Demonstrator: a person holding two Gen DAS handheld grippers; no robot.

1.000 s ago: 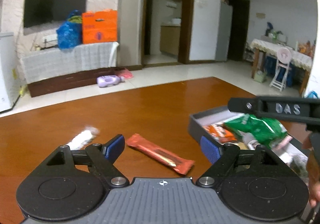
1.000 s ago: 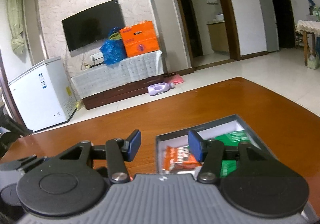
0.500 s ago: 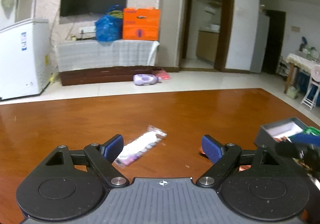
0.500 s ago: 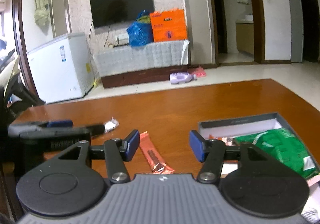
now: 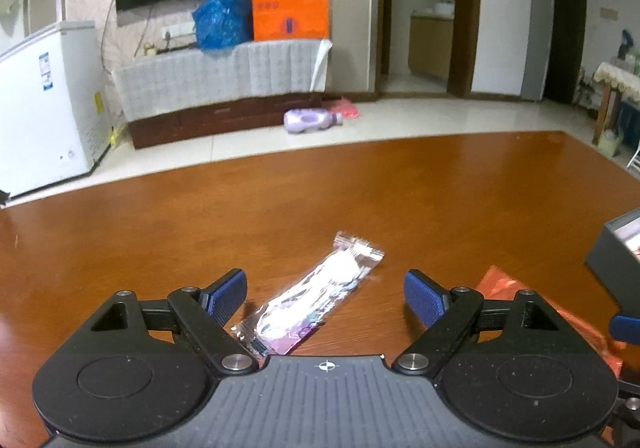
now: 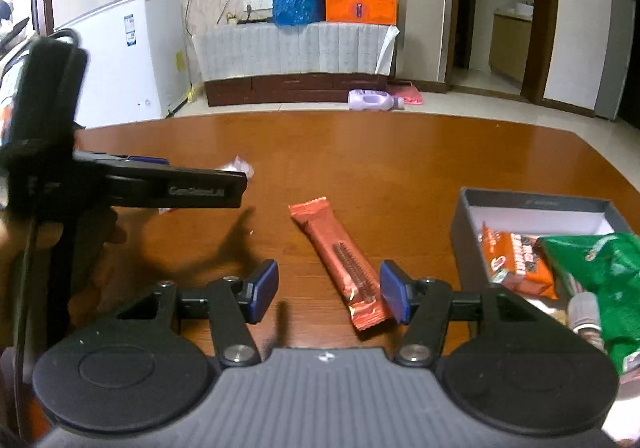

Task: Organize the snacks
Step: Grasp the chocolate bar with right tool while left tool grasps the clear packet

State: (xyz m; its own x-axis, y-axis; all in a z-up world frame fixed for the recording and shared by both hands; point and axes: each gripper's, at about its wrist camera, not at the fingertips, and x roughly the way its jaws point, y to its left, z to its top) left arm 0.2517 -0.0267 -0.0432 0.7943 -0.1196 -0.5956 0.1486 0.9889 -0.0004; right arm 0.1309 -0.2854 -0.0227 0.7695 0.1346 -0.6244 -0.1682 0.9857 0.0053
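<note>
Both grippers have swung away from the grey box [image 6: 532,203] toward the loose snacks on the brown table [image 5: 360,187]. A second ago the left wrist view showed the red bar centred between its fingers, and the right wrist view looked straight into the box. Now the left gripper [image 5: 325,292] frames the clear packet [image 5: 316,296], and the right gripper [image 6: 328,290] frames the red bar [image 6: 340,260].

Jaw state: the left jaws stand wide, with the packet lying on the table between them and no pad touching it. The right jaws stand at a middling width. The bar's near end lies just beside the right-hand pad; contact there cannot be confirmed, and the bar rests flat, not gripped. Both grippers are empty.

Judgement: each hand has lined up on its own item, so two pickups appear to be in preparation, with transfer to the box to follow. Neither grasp is yet made.

Count, loose on the table: one clear packet with purple print, one red bar. Count, in the box at the table's right side: one orange packet [image 6: 516,260], one green bag [image 6: 600,268], and at least one further item at the lower edge, too cut off to identify. One box. The left gripper also shows in the right wrist view as a dark arm at the left edge.
</note>
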